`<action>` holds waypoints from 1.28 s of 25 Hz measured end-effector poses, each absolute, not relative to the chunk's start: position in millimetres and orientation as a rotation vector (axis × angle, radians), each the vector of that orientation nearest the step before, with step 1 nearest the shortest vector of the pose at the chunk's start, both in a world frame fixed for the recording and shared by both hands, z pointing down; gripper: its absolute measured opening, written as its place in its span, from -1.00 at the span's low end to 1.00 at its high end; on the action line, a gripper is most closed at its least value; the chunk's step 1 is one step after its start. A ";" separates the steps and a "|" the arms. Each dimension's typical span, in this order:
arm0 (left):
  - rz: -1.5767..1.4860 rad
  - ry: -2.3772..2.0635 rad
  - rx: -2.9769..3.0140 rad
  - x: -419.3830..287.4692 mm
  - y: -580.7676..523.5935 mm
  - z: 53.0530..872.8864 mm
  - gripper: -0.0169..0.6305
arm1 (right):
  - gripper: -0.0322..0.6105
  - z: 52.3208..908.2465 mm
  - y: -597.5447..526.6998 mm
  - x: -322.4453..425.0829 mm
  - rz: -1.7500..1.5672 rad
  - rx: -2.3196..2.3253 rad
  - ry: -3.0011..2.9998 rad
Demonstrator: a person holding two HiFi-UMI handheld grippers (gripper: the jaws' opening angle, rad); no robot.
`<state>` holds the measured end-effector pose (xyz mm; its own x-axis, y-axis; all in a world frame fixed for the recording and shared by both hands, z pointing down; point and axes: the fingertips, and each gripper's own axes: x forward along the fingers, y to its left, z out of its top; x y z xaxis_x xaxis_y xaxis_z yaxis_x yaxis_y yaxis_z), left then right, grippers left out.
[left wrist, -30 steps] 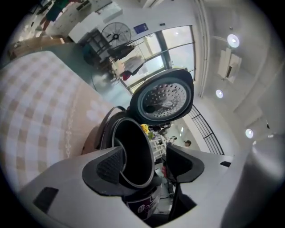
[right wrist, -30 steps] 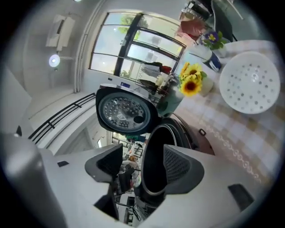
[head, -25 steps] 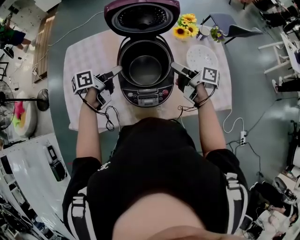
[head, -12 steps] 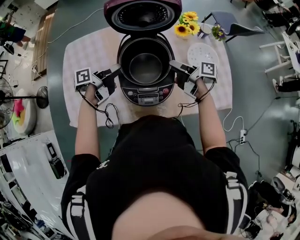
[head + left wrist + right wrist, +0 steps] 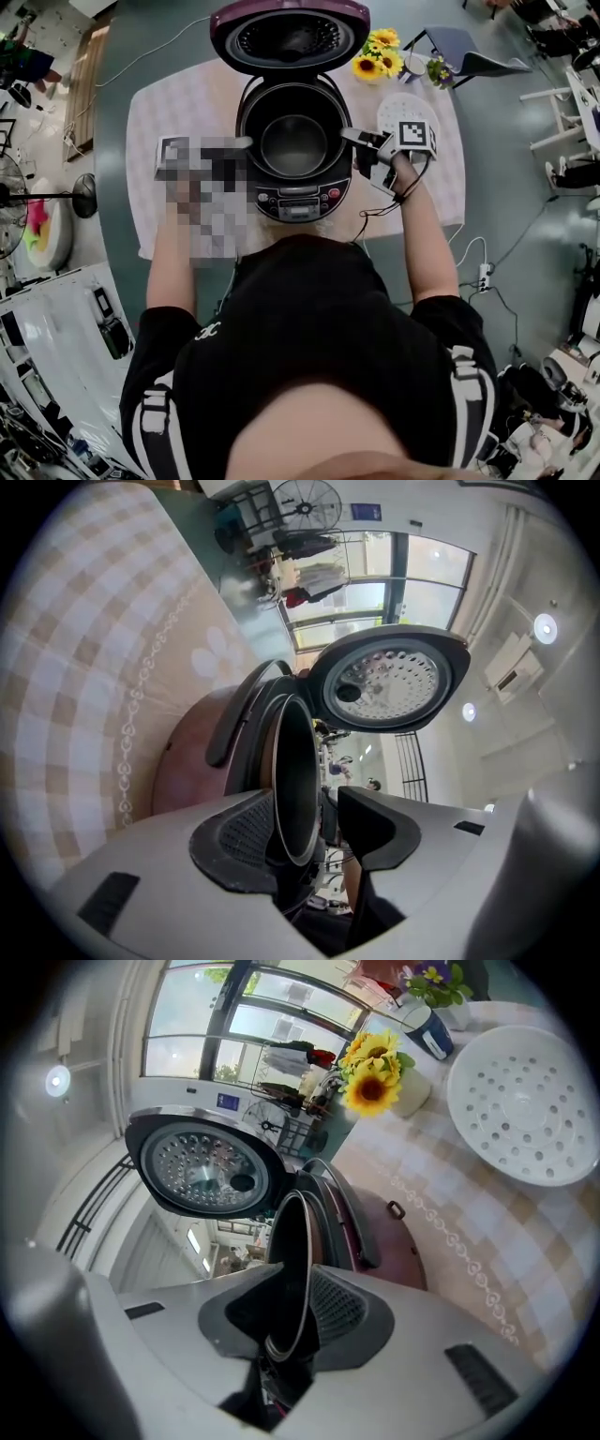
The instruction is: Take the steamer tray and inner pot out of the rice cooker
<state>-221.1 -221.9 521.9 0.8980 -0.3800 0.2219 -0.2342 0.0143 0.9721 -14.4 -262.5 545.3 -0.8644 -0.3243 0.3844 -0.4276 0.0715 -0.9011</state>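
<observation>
Right gripper (image 5: pixel 295 1290) has dropped, its fingers (image 5: pixel 345 1312) and left gripper's (image 5: pixel 309 817) closing around inner pot's (image 5: pixel 292 142) thin metal rim.

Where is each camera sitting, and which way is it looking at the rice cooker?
Head view: on the person's head, looking steeply down at the open cooker and pot; arms, shirt and right gripper show.
Left gripper view: on the left gripper, looking along its closing jaws, pot rim between them, towards the lid.
Right gripper view: on the right gripper, jaws closing on the opposite rim; tray beside.
Shared: both gripper views show pot and lid, from opposite sides.
</observation>
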 end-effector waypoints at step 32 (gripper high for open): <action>-0.143 -0.507 1.699 -238.7 -219.5 476.6 -0.90 | -0.85 468.9 -262.1 -25.6 1.741 0.728 -2.500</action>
<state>-238.7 -219.5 476.6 0.8942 -0.4070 0.1867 -0.2501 -0.1081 0.9622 -25.6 -262.1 468.9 -0.8920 -0.3657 0.2657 -0.3762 0.2745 -0.8850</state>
